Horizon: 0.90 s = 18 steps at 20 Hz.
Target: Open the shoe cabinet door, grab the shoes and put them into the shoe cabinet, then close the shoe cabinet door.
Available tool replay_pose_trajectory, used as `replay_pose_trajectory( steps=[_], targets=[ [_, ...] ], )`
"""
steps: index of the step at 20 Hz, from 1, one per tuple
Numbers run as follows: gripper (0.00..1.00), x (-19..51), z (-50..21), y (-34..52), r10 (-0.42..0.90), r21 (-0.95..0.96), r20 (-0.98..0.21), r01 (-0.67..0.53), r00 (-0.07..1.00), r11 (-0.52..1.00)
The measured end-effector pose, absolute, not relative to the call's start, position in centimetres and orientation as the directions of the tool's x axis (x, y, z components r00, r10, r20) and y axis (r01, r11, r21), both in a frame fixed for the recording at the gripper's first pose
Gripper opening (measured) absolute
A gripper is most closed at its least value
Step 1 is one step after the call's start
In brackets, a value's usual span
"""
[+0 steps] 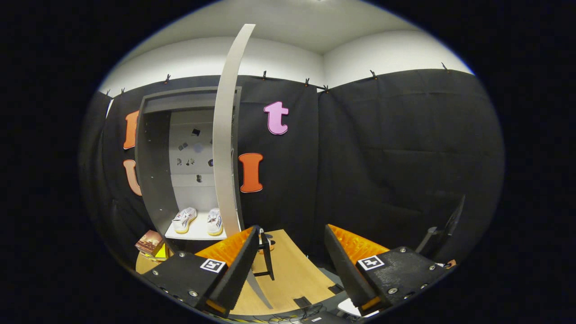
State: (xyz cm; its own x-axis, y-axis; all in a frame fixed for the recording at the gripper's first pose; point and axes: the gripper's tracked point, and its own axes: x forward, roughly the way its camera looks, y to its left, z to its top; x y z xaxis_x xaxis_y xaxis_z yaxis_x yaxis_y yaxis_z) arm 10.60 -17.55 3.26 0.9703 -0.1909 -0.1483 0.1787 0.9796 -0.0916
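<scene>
Your gripper [292, 252] has its jaws spread wide, with nothing between them. Through the gap you see the bare wooden counter [292, 274] and the black cloth wall behind it.

The shoe cabinet [155, 180] stands beyond and to the left of the left finger [234, 256], against the cloth wall. Its door [226, 148] is swung open and faces you nearly edge-on, a pale strip that rises from just behind the left fingertip to well above the cabinet top. The left finger sits close in front of the door's lower edge; you cannot tell whether they touch.

Both shoes [198, 220] are inside the cabinet, side by side on the white bottom shelf [189, 234], toes pointing out toward you. The left shoe [184, 219] is angled slightly, and the right shoe [215, 221] sits just beside the door's edge. They are white with yellowish soles.

A small stack of boxes [150, 245] rests on the counter just left of the cabinet base, beyond the left finger. A dark stand [443, 229] leans beyond the right finger [351, 261].
</scene>
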Motion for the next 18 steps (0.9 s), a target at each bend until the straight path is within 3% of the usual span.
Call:
replay_pose_trajectory(
  steps=[9,18],
  targets=[
    [0.9,10.0,3.1,-14.1,-0.147,-0.049,-0.161,0.141,0.976,0.989],
    [0.89,9.4,3.0,-4.1,-0.031,-0.03,-0.155,0.027,0.987,0.999]
  ],
)
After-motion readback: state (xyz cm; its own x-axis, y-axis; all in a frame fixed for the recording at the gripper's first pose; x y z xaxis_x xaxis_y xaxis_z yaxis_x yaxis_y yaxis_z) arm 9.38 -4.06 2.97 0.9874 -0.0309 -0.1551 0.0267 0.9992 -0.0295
